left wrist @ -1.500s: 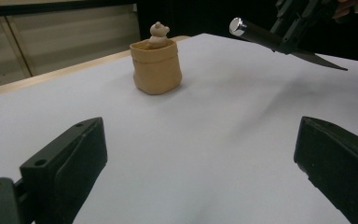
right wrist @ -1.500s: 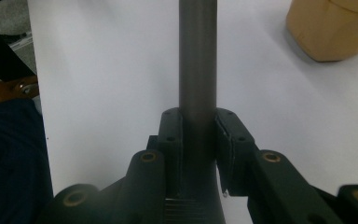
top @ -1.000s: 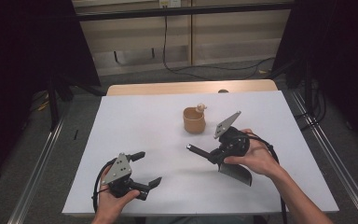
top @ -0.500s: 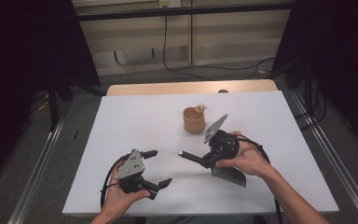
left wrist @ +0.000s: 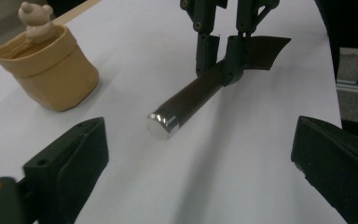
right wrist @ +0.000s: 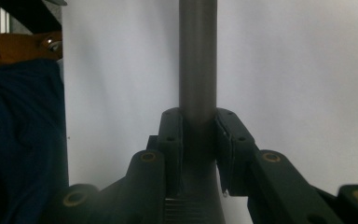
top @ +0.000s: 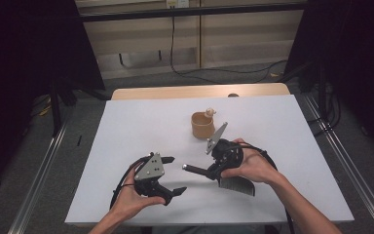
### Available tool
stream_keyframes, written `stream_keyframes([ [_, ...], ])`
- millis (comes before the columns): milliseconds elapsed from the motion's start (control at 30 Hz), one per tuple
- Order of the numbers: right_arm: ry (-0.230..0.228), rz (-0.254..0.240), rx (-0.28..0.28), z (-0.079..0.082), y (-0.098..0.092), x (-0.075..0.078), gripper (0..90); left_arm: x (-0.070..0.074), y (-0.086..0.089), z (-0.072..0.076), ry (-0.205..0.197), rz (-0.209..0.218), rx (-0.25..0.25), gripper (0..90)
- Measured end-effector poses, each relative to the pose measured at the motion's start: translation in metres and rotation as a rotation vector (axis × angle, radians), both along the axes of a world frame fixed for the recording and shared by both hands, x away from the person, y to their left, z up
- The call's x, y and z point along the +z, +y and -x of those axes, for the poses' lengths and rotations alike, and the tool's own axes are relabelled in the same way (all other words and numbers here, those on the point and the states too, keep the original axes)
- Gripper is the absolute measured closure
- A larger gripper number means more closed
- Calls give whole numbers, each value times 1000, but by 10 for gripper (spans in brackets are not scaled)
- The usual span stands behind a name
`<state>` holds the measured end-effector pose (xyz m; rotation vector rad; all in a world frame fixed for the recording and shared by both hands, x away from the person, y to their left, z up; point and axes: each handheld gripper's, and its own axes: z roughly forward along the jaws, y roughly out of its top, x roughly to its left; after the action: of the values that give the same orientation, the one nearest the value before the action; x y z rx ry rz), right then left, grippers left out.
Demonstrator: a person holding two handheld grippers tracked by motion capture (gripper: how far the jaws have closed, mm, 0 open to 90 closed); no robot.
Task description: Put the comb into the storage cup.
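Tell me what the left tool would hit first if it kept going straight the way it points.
Most likely the silver-capped end of the brush handle, held out by the right tool. In the left gripper view it lies between the left tool's open jaws. The tan cup sits off to one side. Depth is hard to judge.

I see a white table (top: 126, 131) with a strip of light wood (top: 175, 92) showing along its far edge. 1 thing rests directly on the white surface: a small tan pot (top: 202, 126) with a tiny bear figure (top: 210, 113) perched at its rim, right of centre toward the far side. Around the table I see grey floor (top: 39, 161).
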<state>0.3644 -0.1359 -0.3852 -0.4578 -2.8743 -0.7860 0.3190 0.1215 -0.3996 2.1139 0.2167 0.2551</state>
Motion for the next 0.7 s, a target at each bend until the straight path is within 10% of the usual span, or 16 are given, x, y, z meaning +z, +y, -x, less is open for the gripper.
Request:
stream_keyframes([
  [700,50,94,68,-4,15,-3,731,-9,-27,-11,-24,-278,-92,84],
])
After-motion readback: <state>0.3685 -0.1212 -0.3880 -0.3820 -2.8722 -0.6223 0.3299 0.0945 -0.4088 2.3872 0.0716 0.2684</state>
